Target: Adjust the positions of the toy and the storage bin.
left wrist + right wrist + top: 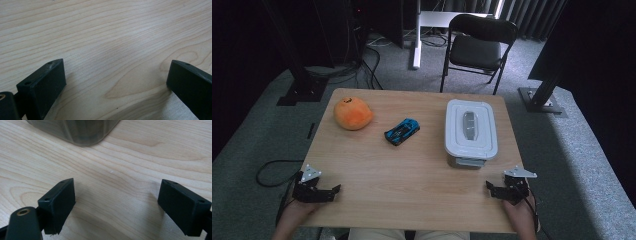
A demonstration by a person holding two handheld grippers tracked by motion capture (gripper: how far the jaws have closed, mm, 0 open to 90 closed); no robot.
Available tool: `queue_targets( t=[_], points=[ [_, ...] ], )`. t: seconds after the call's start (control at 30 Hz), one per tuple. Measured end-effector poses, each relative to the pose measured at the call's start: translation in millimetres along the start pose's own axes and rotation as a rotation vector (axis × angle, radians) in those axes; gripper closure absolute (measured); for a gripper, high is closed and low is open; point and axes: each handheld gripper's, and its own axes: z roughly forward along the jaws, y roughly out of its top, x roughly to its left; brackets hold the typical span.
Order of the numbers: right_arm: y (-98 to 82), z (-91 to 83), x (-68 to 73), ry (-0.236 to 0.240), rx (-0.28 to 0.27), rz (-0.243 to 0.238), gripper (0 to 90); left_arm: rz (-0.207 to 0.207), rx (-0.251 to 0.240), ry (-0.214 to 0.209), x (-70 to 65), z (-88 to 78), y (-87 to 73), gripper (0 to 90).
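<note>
High view first: a rectangular table [412, 175] of pale wood with fine grain stands on grey carpet. At its near left corner the left gripper [336, 190] rests low over the wood, matte black with a grey three-cornered plate on top, held by a hand at the bottom edge. At the near right corner sits the right gripper [488, 186], of the same make, and just beyond it the nearest thing: a white plastic container [471, 131], box-shaped with rounded corners, a snap-on lid with a raised rim and an oval grey inset in the middle. Farther left lies a small glossy blue toy car [402, 131], turned on a slant, and beyond it, toward the far left corner, a round, soft-looking orange plush fruit [353, 113]. A black folding chair [477, 45] with a padded seat stands behind the table.

Left gripper view: the two blocky black jaws, flat-faced with small screw holes, stand wide apart with nothing between them but bare wood, its grain running in long wavy bands with one oval knot figure.

Right gripper view: the jaws again stand well apart over bare wood. At the top edge shows the rounded, translucent grey corner of the container [75, 131], smooth-walled, lying ahead of the jaws and not between them.
</note>
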Motion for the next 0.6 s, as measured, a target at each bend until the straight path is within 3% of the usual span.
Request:
queue_targets(
  t=[0.6],
  points=[
    [-4.3,-4.4,0.1,-0.001,0.001,0.006,13.8,0.026,0.013,-0.023,2.2,0.0,1.8,2.9]
  ],
)
